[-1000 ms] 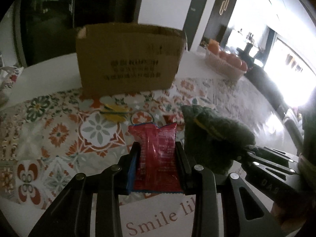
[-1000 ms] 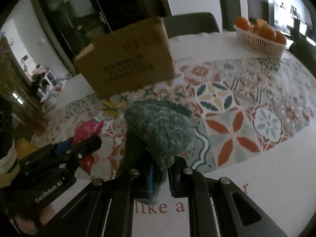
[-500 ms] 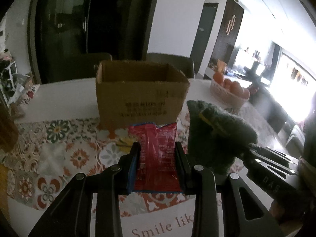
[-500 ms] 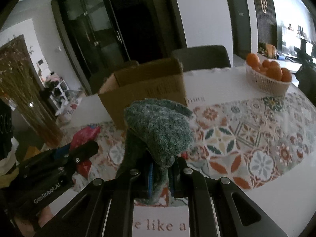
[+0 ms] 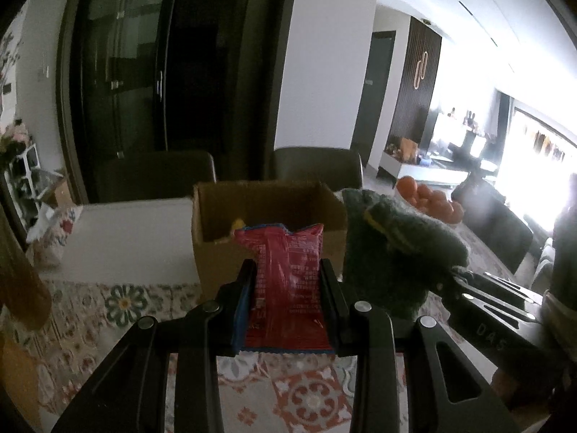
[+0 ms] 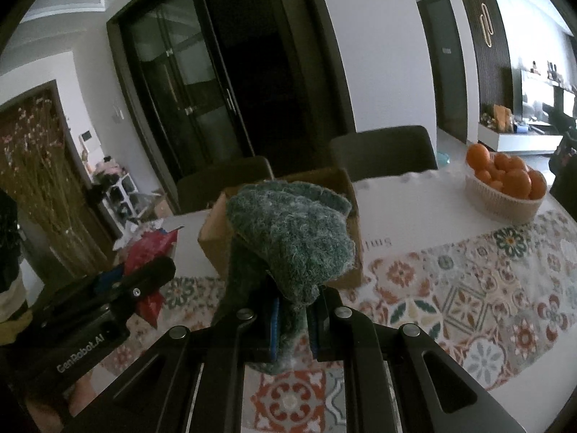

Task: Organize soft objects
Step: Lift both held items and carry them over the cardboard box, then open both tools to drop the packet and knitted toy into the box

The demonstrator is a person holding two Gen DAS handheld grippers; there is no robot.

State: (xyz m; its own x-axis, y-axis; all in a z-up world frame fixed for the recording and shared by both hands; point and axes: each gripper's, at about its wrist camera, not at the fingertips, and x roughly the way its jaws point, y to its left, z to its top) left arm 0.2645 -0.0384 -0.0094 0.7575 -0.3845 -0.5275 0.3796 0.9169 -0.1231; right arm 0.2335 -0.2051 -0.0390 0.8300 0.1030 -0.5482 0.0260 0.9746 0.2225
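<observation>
Crinkly red foil snack packet point(image 5: 285, 288) clenched upright between the left tongs point(image 5: 286, 303), lifted off the desk, in line with the open brown cardboard box point(image 5: 267, 213). Fuzzy dark green knitted piece, sock or glove, cannot tell which point(image 6: 292, 241), pinched at its lower end by the right tongs point(image 6: 292, 319); its bulk flops forward over the fingertips. Both items airborne, side by side, near the box's front wall but not above its opening. Something yellow lies inside the box point(image 5: 237, 224).

Desk point(image 6: 468, 288) under a patterned tile-print cloth. White woven basket of oranges point(image 6: 505, 187) off to the right, well apart. Dark chairs point(image 6: 382, 151) behind the box.

Risks, my judgement: both tongs heading for one narrow opening could knock together. The drooping knit may snag the box rim and drag the light box backwards. The slick foil packet is held only by its sides; it could slide out before clearing the wall.
</observation>
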